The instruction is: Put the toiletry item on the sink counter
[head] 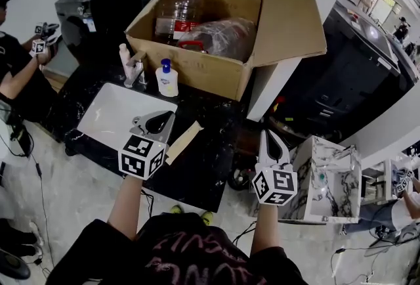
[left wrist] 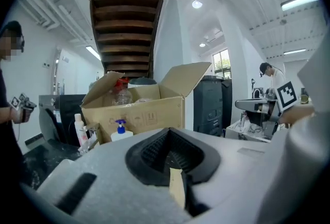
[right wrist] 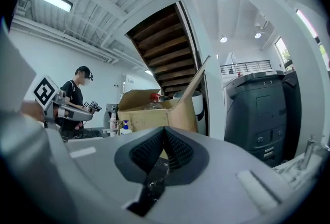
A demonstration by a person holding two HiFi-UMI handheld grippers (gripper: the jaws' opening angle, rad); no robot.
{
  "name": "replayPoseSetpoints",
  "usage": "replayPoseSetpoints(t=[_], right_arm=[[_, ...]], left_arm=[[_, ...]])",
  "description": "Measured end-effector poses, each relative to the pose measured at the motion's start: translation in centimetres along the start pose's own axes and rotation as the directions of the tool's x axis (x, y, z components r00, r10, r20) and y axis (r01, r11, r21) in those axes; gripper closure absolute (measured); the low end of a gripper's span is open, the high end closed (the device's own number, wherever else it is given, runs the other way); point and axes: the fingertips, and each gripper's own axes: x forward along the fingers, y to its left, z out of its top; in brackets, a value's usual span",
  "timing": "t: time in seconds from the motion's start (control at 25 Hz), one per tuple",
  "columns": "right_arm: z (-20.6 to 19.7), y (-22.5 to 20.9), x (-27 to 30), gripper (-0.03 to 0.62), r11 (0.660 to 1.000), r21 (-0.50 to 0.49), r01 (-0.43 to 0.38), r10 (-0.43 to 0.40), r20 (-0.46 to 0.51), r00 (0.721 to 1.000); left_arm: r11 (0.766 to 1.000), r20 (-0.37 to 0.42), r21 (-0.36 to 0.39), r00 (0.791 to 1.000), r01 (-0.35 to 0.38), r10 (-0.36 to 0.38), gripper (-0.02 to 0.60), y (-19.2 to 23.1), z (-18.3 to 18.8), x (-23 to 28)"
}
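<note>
Left tool (head: pixel 159 119) and right tool (head: pixel 268 139) closed, empty; 1 pump bottle (head: pixel 168 80), 1 tube (head: pixel 123 56) beside 1 box (head: pixel 203 72).

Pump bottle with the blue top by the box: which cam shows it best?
Head view: the pump bottle stands whole and unblocked on the dark counter, in front of the cardboard box. Left gripper view shows only its upper part, base cut off. Right gripper view shows it tiny and distant.

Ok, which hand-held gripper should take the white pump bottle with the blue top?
Left, probably: the left hand-held gripper hovers by the white sink basin, nearer that white pump bottle; the right hand-held gripper hangs past the black marble counter's right edge, farther off.
</note>
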Motion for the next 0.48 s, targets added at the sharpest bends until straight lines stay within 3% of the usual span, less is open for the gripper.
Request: replayPoseSetpoints(t=[0.48], right_arm=[[0.6, -0.4, -0.5, 0.582, 1.0, -0.004, 0.0, 0.0, 0.007, 1.0]], left_arm=[[1.0, 0.109, 0.011, 0.994, -0.021, 0.02, 0.583, 0.3, 4.2, -2.0]])
